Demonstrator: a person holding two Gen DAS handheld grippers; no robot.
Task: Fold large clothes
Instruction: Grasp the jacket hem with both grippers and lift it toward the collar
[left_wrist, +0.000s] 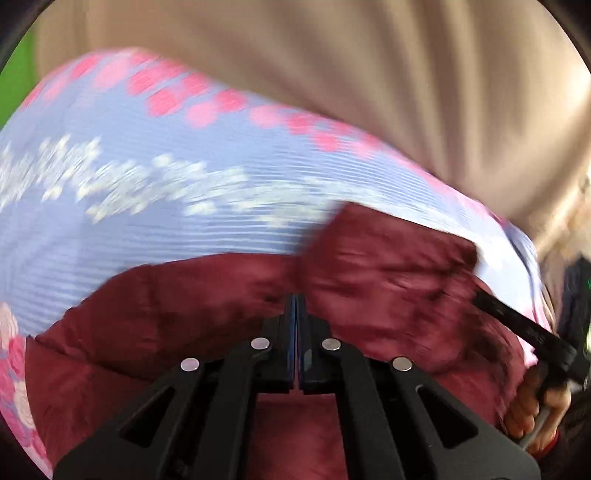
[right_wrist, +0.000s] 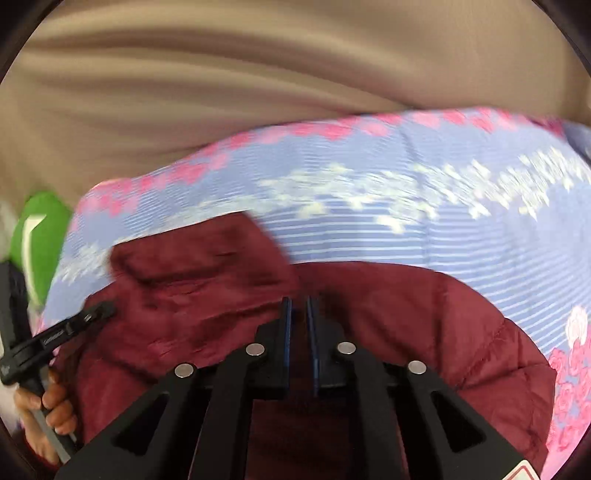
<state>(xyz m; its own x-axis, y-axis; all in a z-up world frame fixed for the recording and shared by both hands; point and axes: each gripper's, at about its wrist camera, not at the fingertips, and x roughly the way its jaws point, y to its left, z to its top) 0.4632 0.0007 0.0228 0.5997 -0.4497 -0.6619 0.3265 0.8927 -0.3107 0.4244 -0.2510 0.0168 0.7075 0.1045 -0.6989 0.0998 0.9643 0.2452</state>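
A dark red padded jacket lies on a blue bedsheet with pink flowers and white stripes; it also shows in the right wrist view. My left gripper is shut on the jacket's fabric near its edge. My right gripper has its jaws nearly together, pinching jacket fabric between them. Each gripper shows at the side of the other's view, held by a hand: the right one and the left one. Both views are motion-blurred.
The bedsheet covers the bed. A beige curtain hangs behind it, also in the right wrist view. A green object stands at the left past the bed edge.
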